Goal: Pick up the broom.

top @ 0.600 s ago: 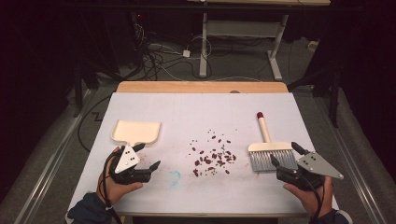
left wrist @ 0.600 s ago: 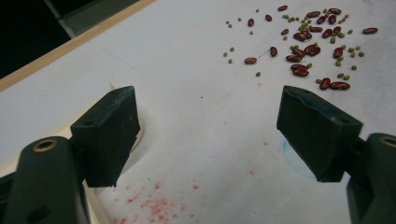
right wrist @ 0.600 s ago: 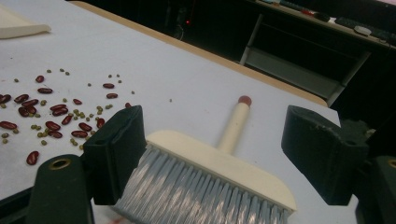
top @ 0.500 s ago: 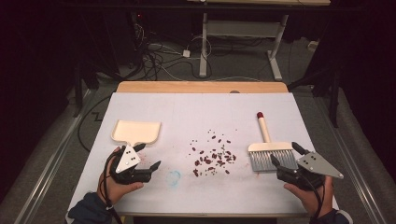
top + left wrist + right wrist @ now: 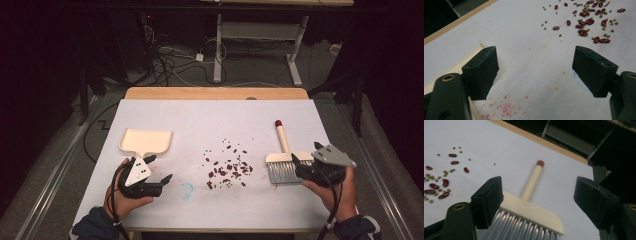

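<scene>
Cream plastic makes up both tools here: a brush point(image 5: 283, 158) with grey bristles and a red-tipped handle, and a dustpan point(image 5: 146, 141). The right tongs point(image 5: 303, 162) are spread wide and hold nothing; in the right gripper view the brush head point(image 5: 530, 212) sits just ahead of them, between the two jaws, with the handle point(image 5: 532, 180) running away from them toward the far edge of the worktop point(image 5: 215, 112). The left tongs point(image 5: 159, 168) are likewise spread and empty, with the dustpan just beyond them on their outer side; in the left gripper view its pale edge point(image 5: 454, 68) shows behind the left-hand jaw. Between the two tongs lies a scatter of red beans point(image 5: 228, 168) and small green ones point(image 5: 581, 20), loose on the white sheet.

The brush looks light and stiff in its back and handle, but soft in the bristles, so a grip on the bristles would likely give and twist. The round handle may roll or slip between flat pads; I judge the firmer hold is across the flat plastic back of the head, or on the handle close to it. The dustpan seems light and thin too, likely to skid when pushed, and its short stub nearest the left tongs looks like the place to pinch. The beans are hard and smooth and will probably roll if swept fast
</scene>
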A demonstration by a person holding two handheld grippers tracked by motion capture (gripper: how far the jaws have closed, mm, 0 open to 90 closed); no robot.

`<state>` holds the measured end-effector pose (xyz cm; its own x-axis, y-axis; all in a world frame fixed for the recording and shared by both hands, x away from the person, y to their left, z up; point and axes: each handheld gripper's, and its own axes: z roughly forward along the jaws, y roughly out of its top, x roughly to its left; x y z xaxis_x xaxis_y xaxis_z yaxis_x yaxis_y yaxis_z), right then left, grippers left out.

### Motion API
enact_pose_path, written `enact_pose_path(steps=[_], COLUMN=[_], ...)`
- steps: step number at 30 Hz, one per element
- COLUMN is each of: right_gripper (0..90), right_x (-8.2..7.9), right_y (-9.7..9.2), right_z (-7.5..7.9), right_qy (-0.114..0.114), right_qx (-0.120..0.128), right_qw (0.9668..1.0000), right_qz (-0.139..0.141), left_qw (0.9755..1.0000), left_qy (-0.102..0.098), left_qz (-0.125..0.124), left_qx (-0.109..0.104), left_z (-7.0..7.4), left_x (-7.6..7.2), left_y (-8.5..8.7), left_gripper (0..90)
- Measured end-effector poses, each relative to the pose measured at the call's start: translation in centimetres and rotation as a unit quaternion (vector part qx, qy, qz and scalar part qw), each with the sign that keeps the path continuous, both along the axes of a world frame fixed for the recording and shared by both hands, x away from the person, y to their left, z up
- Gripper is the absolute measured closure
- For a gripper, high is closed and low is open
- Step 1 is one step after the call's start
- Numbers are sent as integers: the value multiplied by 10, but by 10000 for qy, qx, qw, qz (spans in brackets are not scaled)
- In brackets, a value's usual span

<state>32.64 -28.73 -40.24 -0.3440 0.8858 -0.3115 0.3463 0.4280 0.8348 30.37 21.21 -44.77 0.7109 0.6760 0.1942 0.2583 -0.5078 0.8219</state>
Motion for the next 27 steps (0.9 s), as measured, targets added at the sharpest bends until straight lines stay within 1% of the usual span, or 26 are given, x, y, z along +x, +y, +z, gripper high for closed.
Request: enact_pose_path(steps=[1,2,3,4,5,6,7,8,9,10,11,12,13,14,15,16,17,18,19,20,21,22,25,26,27], right_gripper=[251,261,271,273,280,309,318,319,333,342,343,369,369,384,384,429,429,437,513,549,598,612,633,652,699], right_x=[8,17,27,38,48,58,68,77,86,95,103,119,126,133,133,144,144,148,149,149,150,150,152,152,153], right_y=[0,-1,-3,-5,-5,-5,-3,-1,2,5,9,16,18,20,20,19,19,16,14,13,14,14,17,18,19], right_z=[2,5,7,9,10,10,9,6,3,0,-5,-15,-22,-28,-28,-42,-42,-47,-48,-47,-47,-47,-46,-46,-47], right_qy=[153,371,627,923,1152,1264,1399,1552,1716,1915,2079,2413,2565,2681,2681,2987,2987,3056,2980,2952,2942,2951,3011,2994,2930], right_qx=[33,146,306,440,538,535,487,480,531,548,509,425,331,272,272,212,212,272,398,353,356,342,286,287,339], right_qw=[9999,9992,9975,9947,9918,9904,9887,9863,9833,9796,9764,9688,9649,9614,9614,9515,9515,9483,9501,9513,9518,9520,9498,9504,9520], right_qz=[-49,-95,-125,-118,-138,-172,-230,-285,-286,-258,-299,-366,-456,-556,-556,-703,-703,-809,-835,-821,-785,-744,-795,-796,-813], left_qw=[10000,10000,10000,10000,10000,10000,10000,10000,10000,10000,9999,9999,9999,9999,10000,9999,9999,9999,9999,9999,9998,9999,9999,9999,9999], left_qy=[18,18,16,80,32,39,59,72,83,90,89,94,99,96,89,92,85,89,93,102,167,112,117,119,119], left_qz=[3,0,4,15,6,-2,-9,-12,-13,-17,-17,-11,-7,-3,-7,-6,-3,-3,-1,0,9,-6,-6,-7,-15], left_qx=[-7,-1,-19,-42,-19,7,24,30,35,31,47,48,45,37,37,40,55,62,77,86,73,108,107,106,104], left_z=[0,0,0,0,0,0,-1,-1,-2,-2,-2,-2,-2,-2,-2,-2,-2,-2,-2,-2,-3,-3,-3,-3,-3], left_x=[0,0,1,1,1,1,2,2,2,2,2,2,2,1,1,0,0,0,0,0,0,0,0,0,0], left_y=[0,0,0,-1,-1,-1,-1,-1,-1,-1,0,0,0,0,0,0,1,1,1,1,1,1,0,-1,-1], left_gripper=[204,204,204,204,204,204,204,204,204,204,204,205,205,204,204,205,205,205,205,205,205,205,205,205,205])
